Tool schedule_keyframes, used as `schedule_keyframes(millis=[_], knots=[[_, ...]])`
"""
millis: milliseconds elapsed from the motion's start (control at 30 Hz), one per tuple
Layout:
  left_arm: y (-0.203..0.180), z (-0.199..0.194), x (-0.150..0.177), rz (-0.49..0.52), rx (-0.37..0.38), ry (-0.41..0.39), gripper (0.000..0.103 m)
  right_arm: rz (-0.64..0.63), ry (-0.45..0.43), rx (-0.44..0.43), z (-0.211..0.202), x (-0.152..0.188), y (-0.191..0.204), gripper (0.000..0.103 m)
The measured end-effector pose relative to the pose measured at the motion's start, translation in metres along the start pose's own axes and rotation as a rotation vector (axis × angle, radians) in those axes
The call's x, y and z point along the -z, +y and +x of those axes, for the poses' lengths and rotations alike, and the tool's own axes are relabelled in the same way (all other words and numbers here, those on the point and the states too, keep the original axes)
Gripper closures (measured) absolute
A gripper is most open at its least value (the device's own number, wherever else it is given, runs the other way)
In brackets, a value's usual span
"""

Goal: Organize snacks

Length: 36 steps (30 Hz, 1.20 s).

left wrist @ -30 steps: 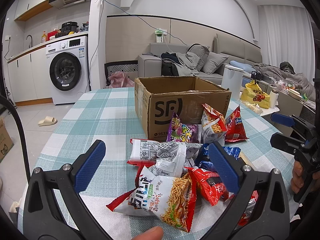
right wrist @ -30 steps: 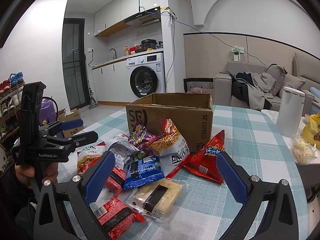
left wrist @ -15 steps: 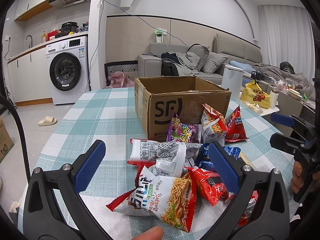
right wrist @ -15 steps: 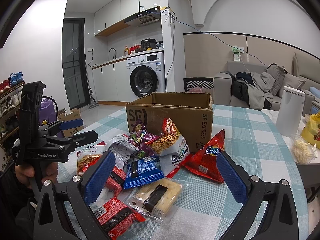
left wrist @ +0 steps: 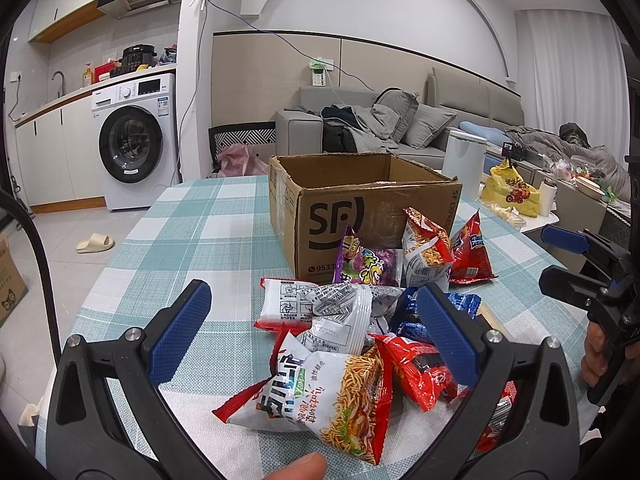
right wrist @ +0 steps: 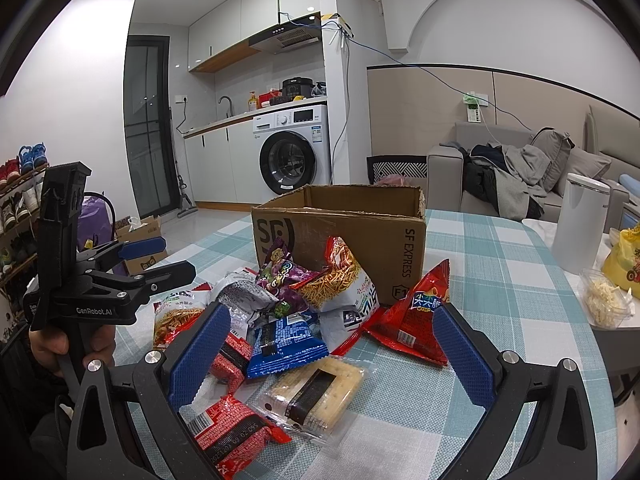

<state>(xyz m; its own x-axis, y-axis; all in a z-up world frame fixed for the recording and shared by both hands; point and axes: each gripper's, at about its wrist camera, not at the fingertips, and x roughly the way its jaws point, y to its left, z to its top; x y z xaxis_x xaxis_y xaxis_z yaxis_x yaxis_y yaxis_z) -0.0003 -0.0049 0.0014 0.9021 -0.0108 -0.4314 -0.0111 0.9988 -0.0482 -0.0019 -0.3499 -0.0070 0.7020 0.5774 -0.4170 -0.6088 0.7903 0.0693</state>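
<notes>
A heap of snack packets lies on the checked tablecloth in front of an open cardboard box (left wrist: 360, 204) (right wrist: 340, 232). Nearest my left gripper (left wrist: 312, 332) is a white noodle-snack bag (left wrist: 324, 392), with silver packets (left wrist: 340, 312) behind it. My left gripper hangs open above the heap, holding nothing. My right gripper (right wrist: 332, 344) is open too, over a blue packet (right wrist: 284, 340), a clear cracker pack (right wrist: 316, 392) and a red packet (right wrist: 228, 436). A red triangular bag (right wrist: 416, 320) leans near the box. Each gripper shows in the other's view, left gripper (right wrist: 152, 256), right gripper (left wrist: 560, 260).
The table (left wrist: 192, 232) runs back to a washing machine (left wrist: 132, 144) and a sofa (left wrist: 380, 128). A white bin (right wrist: 580, 224), a yellow bag (left wrist: 508, 192) and a clear food tub (right wrist: 604, 304) stand at the table's right side. A hand (right wrist: 60, 344) grips the left tool.
</notes>
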Motion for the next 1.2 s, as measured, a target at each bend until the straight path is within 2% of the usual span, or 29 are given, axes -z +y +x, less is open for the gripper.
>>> schedule_keyframes(millis=[400,800,1067,1200], knots=[[0.000,0.000,0.000,0.000,-0.001,-0.001,0.000,-0.004,0.004,0.001,0.000,0.000,0.000,0.000],[-0.002,0.001,0.001,0.001,-0.002,0.002,0.000,0.012,0.037,0.053,0.009,0.000,-0.003,0.000],[0.003,0.004,0.000,-0.015,0.003,0.053,0.000,0.022,0.149,0.127,0.020,-0.002,-0.010,0.000],[0.009,0.002,0.007,-0.017,-0.007,0.093,0.000,0.064,0.235,0.105,0.029,0.001,-0.017,0.000]])
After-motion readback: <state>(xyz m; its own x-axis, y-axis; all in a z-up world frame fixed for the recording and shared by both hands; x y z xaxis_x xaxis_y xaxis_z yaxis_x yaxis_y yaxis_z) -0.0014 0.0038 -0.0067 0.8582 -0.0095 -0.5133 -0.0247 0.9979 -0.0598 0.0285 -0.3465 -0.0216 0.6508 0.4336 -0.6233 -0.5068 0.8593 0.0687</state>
